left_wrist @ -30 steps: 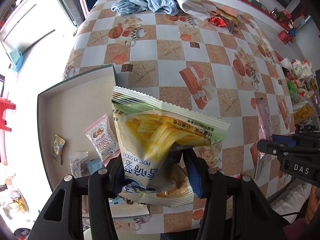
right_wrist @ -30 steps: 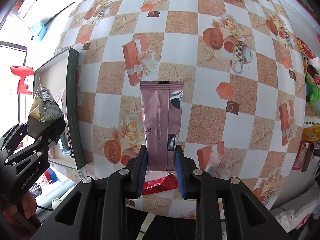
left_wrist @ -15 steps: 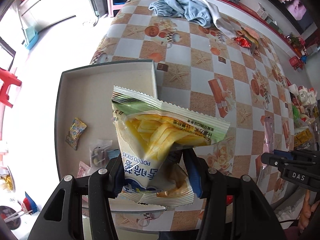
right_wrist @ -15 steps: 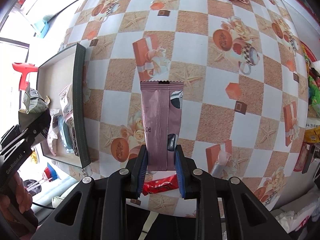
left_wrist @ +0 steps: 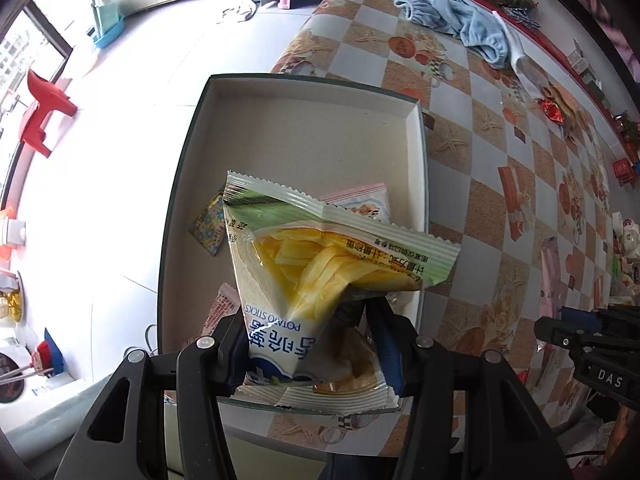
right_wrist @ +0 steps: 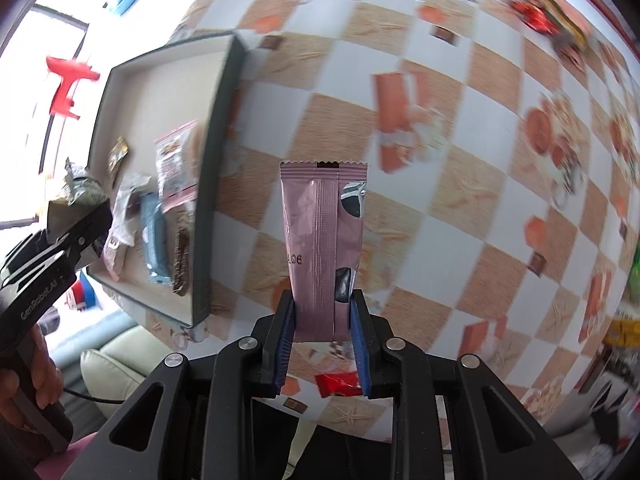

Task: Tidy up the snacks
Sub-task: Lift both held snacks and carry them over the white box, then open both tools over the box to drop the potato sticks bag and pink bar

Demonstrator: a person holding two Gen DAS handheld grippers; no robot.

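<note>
My left gripper (left_wrist: 310,344) is shut on a potato sticks bag (left_wrist: 320,280), yellow, green and white, held above the near part of the shallow grey box (left_wrist: 300,128). The box also shows in the right wrist view (right_wrist: 220,120), with several small snack packets (right_wrist: 156,236) lying in it. My right gripper (right_wrist: 322,332) is shut on a pink snack pouch (right_wrist: 324,240), held upright above the table to the right of the box. The left gripper (right_wrist: 76,232) shows at the left of the right wrist view. The right gripper (left_wrist: 592,340) shows at the right edge of the left wrist view.
The table (left_wrist: 480,160) has a checkered cloth with starfish prints. A blue cloth (left_wrist: 460,20) lies at its far end, with red snack wrappers (left_wrist: 552,110) near it. A red packet (right_wrist: 338,384) lies below my right gripper. A red stool (left_wrist: 44,116) stands on the floor at left.
My left gripper has carried the potato sticks bag left, from over the table to over the box. My right gripper has moved toward the box with the pink pouch; its view is blurred.
</note>
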